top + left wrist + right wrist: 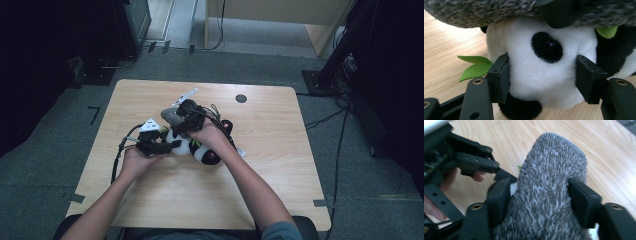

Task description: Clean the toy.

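A black and white panda plush (pixel 202 149) lies in the middle of the wooden table (pixel 270 165), with a grey fuzzy cloth piece (pixel 170 116) over its far left end. In the left gripper view, my left gripper (pixel 542 77) is shut on the panda's white head (pixel 524 62), one pad on each side beside its black eye patch. A green felt leaf (pixel 474 66) sticks out at the left. My right gripper (pixel 540 195) stands open astride the grey fuzzy piece (pixel 551 165), whose fibres brush both pads. The left gripper's black frame (pixel 474 162) is just beyond.
A round black cap (pixel 241 98) is set in the table near its far edge. Cables trail from the grippers off the table's left side (pixel 117 160). Dark equipment stands on the floor at the left and right, with a wooden cabinet (pixel 280 20) beyond.
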A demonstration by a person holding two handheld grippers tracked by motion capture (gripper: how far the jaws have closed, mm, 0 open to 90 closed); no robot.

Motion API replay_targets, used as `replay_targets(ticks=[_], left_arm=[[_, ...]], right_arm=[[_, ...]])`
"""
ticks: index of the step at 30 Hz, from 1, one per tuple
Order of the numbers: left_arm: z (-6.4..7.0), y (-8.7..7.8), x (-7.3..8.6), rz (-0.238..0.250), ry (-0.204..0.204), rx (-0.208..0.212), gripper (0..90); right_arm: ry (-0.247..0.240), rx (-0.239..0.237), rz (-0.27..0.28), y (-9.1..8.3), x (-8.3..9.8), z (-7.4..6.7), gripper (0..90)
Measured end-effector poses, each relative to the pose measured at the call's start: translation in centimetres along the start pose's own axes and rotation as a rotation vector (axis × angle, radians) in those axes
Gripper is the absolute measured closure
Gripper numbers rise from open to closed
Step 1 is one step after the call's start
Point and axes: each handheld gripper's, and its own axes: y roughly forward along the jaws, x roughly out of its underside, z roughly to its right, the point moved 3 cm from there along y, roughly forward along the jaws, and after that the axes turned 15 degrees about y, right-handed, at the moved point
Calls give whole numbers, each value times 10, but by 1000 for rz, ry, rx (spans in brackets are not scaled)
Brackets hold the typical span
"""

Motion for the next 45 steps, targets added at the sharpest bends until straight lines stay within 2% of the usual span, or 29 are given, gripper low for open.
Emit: replay_targets(ticks=[1,2,3,4,5,7,9,10,12,13,14,16,17,18,19,21,27,28,30,32,34,35,36,38,40,41,42,45], left_arm=[[0,0,0,1,-2,-1,364],[0,0,0,2,-4,-1,364],[0,1,-1,2,-6,-2,364],[0,1,-1,2,-5,-2,365],[0,1,-1,1,-3,-3,365],[1,0,-2,-5,-5,-6,369],[1,0,-2,-6,-5,-6,370],[1,0,-2,-7,-5,-6,372],[1,1,-2,-5,-8,-7,372],[1,1,-2,-5,-8,-7,372],[1,1,-2,-5,-9,-6,372],[1,1,-2,-4,-8,-7,372],[1,1,-2,-3,-11,-7,373],[1,1,-2,-3,-11,-7,373],[1,1,-2,-3,-12,-6,374],[1,1,-2,-3,-13,-5,373],[1,1,-2,0,-10,-3,372],[1,1,-1,8,-4,-3,371],[1,1,0,12,-1,-2,370],[0,1,0,15,-4,0,370],[0,1,0,16,-1,-1,369],[0,1,0,17,-3,1,367],[0,1,1,21,-4,1,367],[-1,1,2,37,-12,2,358],[-1,1,1,42,-19,4,352],[-1,1,1,42,-19,4,349],[-1,1,1,43,-23,5,343],[-2,2,1,50,-33,4,300]], right_arm=[[-29,27,4,0,2,1,529],[-30,29,7,0,2,3,567],[-30,29,7,0,2,3,567],[-1,24,11,-2,1,6,654],[-1,24,11,-2,1,6,654],[32,28,12,-6,0,13,691],[39,34,12,-7,0,15,693],[44,69,8,-9,1,22,694],[67,95,-3,-11,3,32,694],[86,100,-10,-12,4,38,694],[86,100,-10,-12,4,38,694],[114,124,-35,-14,8,50,693],[140,138,-48,-16,12,61,692],[140,138,-48,-16,12,61,692],[171,132,-44,-19,14,70,692],[181,132,-39,-21,14,73,692],[214,185,-26,-31,15,89,702],[237,188,-25,-35,16,95,702],[250,186,-13,-40,17,98,702],[253,182,5,-43,16,97,702],[247,161,57,-52,11,93,702],[241,121,114,-63,5,83,702],[241,121,114,-63,5,83,702],[202,73,158,-73,-4,62,701],[165,30,170,-74,-6,46,700],[165,30,170,-74,-6,46,700],[131,-9,172,-71,-6,31,700],[102,-86,166,-64,-3,12,697]])
